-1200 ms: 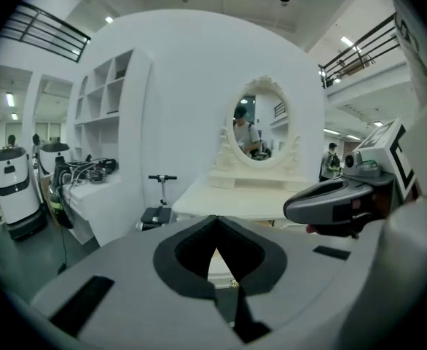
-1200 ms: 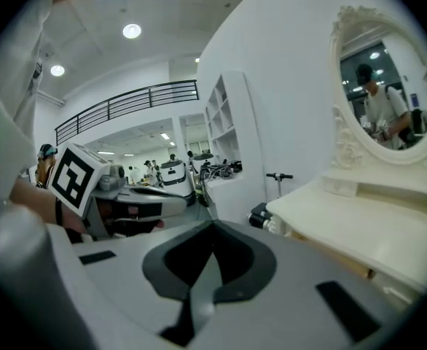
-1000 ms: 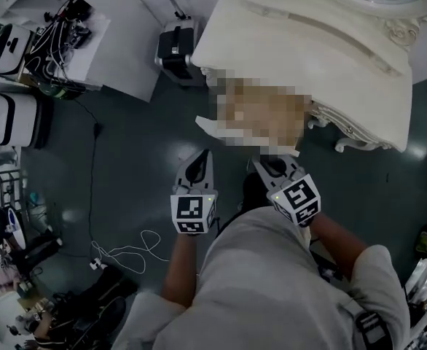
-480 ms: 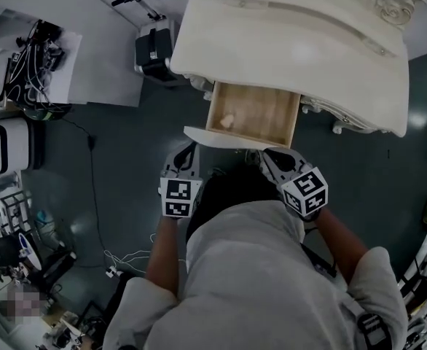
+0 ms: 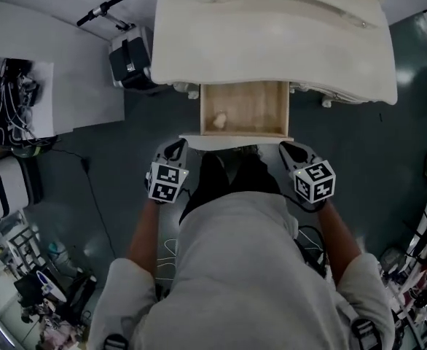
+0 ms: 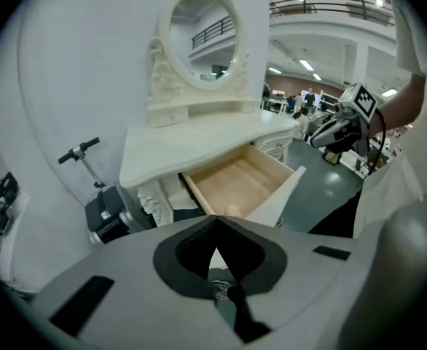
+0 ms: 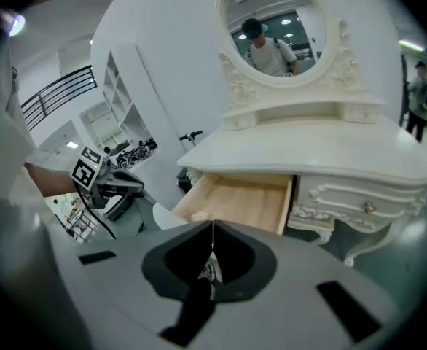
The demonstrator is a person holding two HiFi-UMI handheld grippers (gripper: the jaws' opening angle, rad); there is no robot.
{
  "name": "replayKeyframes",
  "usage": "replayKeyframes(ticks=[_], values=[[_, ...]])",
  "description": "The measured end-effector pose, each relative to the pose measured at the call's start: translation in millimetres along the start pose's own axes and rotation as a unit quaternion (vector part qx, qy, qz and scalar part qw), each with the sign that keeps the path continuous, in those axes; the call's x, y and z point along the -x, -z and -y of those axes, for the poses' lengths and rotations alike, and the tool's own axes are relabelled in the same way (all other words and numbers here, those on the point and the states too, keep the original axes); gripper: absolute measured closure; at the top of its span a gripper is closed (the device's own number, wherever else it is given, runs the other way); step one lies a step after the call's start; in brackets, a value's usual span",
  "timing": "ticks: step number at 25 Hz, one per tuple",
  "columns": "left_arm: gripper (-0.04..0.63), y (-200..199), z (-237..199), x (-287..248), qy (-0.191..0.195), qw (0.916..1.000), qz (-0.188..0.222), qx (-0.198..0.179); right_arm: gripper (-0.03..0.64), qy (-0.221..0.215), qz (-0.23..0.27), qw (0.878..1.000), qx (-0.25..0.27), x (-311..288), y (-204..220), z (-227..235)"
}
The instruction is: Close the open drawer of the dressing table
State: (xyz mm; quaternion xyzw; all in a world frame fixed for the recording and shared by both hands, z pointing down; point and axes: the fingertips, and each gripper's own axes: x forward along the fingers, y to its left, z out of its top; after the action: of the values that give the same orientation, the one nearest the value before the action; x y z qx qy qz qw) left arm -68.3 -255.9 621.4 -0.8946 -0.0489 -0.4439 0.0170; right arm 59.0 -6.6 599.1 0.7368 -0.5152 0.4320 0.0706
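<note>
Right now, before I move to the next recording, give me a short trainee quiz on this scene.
1. Is the drawer of the dressing table open or shut?
2. True or false: the left claw and the right claw are both shut and empty.
3. What lies inside the drawer? A) nothing B) a small pale object C) a hairbrush

Key: 1 open; 2 true; 3 B

The person wears a pale grey short-sleeved shirt [image 5: 235, 268] and dark trousers [image 5: 228, 179]; the left gripper [image 5: 174, 148] and right gripper [image 5: 294, 149] are grey, each with a black-and-white marker cube [image 5: 165, 182].
</note>
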Motion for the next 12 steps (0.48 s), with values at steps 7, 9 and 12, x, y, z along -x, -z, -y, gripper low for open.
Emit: replayKeyframes(ticks=[7, 9, 12], values=[[0.591, 6, 7, -23, 0.06, 0.9965, -0.029, -0.049, 0.6, 0.043, 0.0, 0.993, -0.109, 19, 32, 34], [0.591, 10, 11, -28, 0.069, 0.9943, -0.04, -0.072, 0.6, 0.047, -0.006, 0.995, -0.088, 19, 39, 38], [0.591, 16, 13, -33, 0.059, 0.991, -0.056, -0.107, 0.6, 0.048, -0.03, 0.998, -0.023, 17, 47, 45]])
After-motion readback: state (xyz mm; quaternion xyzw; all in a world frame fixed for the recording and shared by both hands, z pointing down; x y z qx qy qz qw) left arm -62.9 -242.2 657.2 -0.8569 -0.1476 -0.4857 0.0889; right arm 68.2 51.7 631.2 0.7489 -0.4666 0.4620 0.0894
